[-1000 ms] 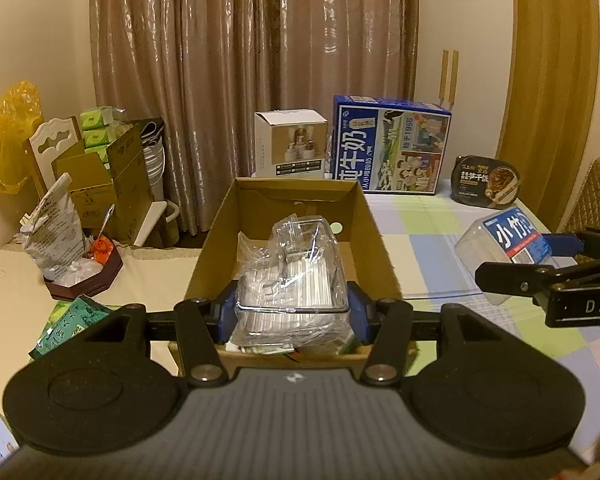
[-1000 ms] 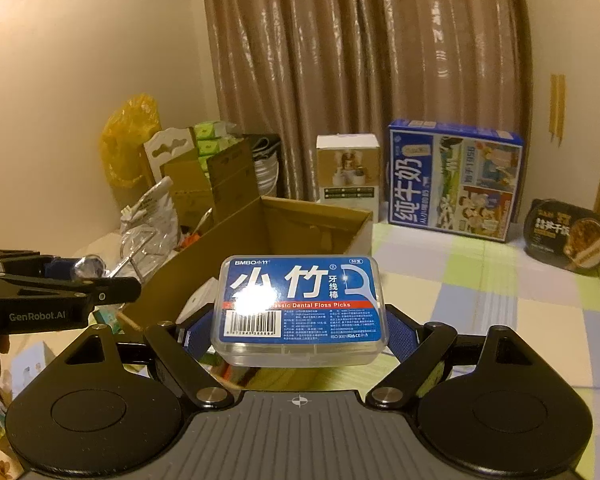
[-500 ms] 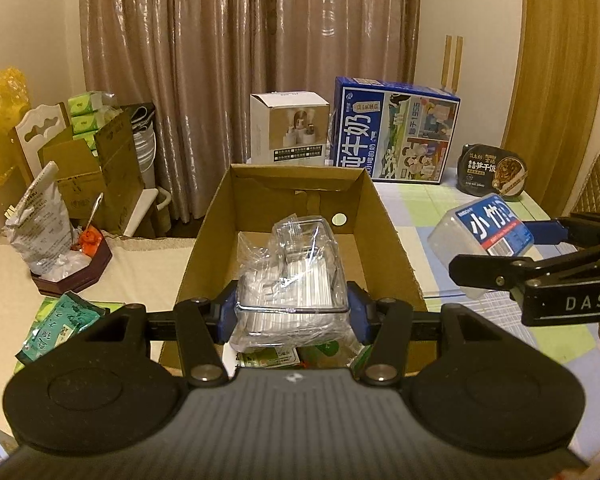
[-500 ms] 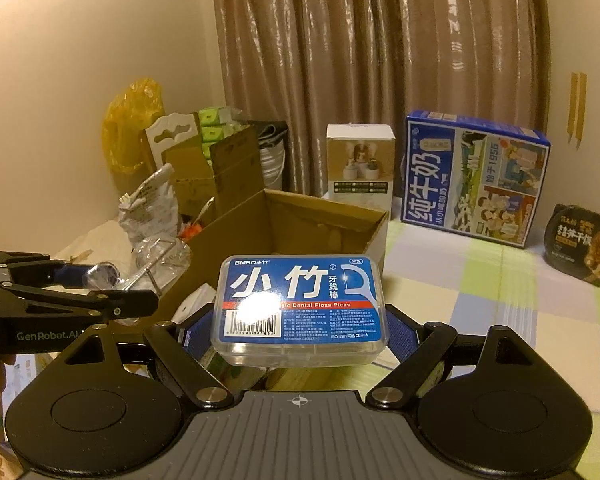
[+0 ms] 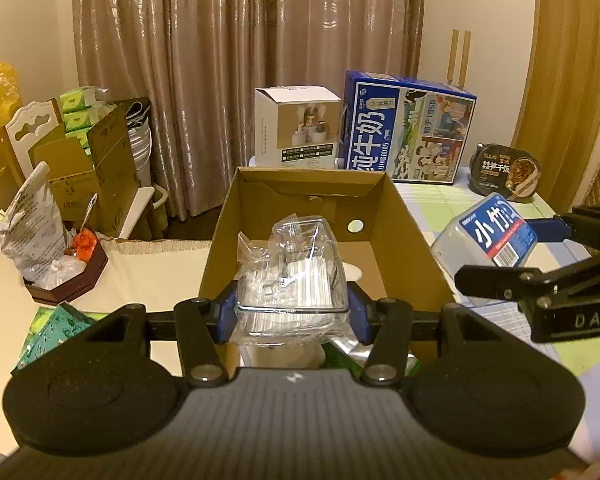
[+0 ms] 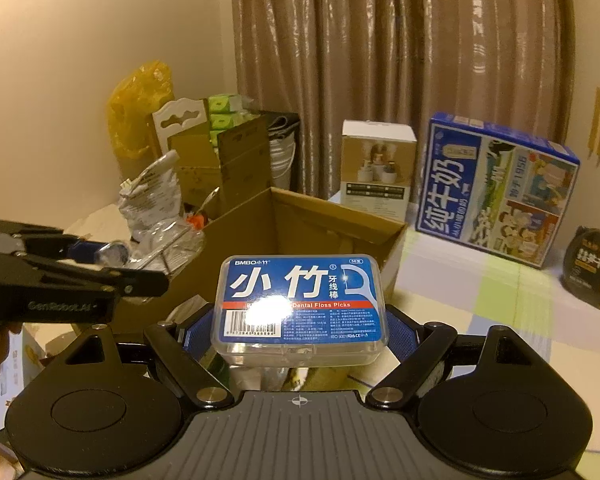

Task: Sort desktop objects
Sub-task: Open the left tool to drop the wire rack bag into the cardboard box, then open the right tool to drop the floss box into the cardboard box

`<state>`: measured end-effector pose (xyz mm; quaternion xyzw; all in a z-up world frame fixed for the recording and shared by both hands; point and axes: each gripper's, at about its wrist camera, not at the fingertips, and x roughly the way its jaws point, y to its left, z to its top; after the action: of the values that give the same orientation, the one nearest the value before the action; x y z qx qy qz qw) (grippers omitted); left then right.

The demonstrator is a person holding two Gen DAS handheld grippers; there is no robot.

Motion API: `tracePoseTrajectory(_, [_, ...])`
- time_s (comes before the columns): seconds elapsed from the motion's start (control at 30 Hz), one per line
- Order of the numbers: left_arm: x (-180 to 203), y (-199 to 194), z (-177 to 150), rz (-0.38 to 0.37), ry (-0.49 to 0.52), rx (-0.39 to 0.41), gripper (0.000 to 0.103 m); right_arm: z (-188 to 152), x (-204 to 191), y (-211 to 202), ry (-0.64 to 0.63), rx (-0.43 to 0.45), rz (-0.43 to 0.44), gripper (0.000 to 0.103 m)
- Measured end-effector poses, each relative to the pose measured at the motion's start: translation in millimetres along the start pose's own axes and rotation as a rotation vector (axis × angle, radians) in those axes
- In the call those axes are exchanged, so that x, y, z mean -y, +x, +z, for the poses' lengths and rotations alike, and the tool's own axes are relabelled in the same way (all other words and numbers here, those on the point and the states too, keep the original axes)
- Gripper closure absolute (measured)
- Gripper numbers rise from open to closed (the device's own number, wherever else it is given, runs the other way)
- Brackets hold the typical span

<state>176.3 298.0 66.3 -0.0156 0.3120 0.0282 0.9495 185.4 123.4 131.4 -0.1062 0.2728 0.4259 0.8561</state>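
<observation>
Left wrist view: the left gripper (image 5: 292, 314) has its jaws pinching a clear plastic packet (image 5: 294, 280) with white sticks inside, held over the near end of an open cardboard box (image 5: 220, 240). The box stands on a surface (image 5: 440, 204) covered with a pale checked cloth. At the right edge the right gripper (image 5: 512, 254) carries a floss pick box (image 5: 488, 246) with a blue label, just outside the cardboard box's right wall. Behind stand a white carton (image 5: 296, 132), a blue milk carton (image 5: 408, 132) and a dark round food tub (image 5: 506, 172). To the left, off the surface, are a brown tray (image 5: 66, 280) holding a white bag, and a green packet (image 5: 56, 330) lower down.

Right wrist view: the right gripper (image 6: 300, 330) has its jaws spread wide and closed on the ends of the floss pick box (image 6: 300, 304), whose label faces the camera and reads "Dental Floss Picks". This printing is legible only here. The left gripper (image 6: 120, 266) enters from the left with the clear packet (image 6: 168, 244) above the cardboard box (image 6: 332, 220). A yellow bag (image 6: 140, 108) hangs by the wall.

Compared with a second ago, both grippers have come closer to the cardboard box, which looms larger, and more of its floor shows. Both grips are unchanged.
</observation>
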Motion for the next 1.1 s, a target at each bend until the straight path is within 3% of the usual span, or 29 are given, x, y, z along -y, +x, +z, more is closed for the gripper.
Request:
tracePoseTrajectory(0.53, [-9.3, 45.7, 21.5, -0.037, 0.024, -0.016, 0.054, 1.3, 0.4, 30.9, -0.018, -0.043, 0.006, 0.02])
tracePoseTrajectory(1.1, [-14.7, 50.8, 16.4, -0.027, 0.042, -0.025, 0.049, 1.0, -6.7, 39.7, -0.031, -0.053, 0.019, 0.02])
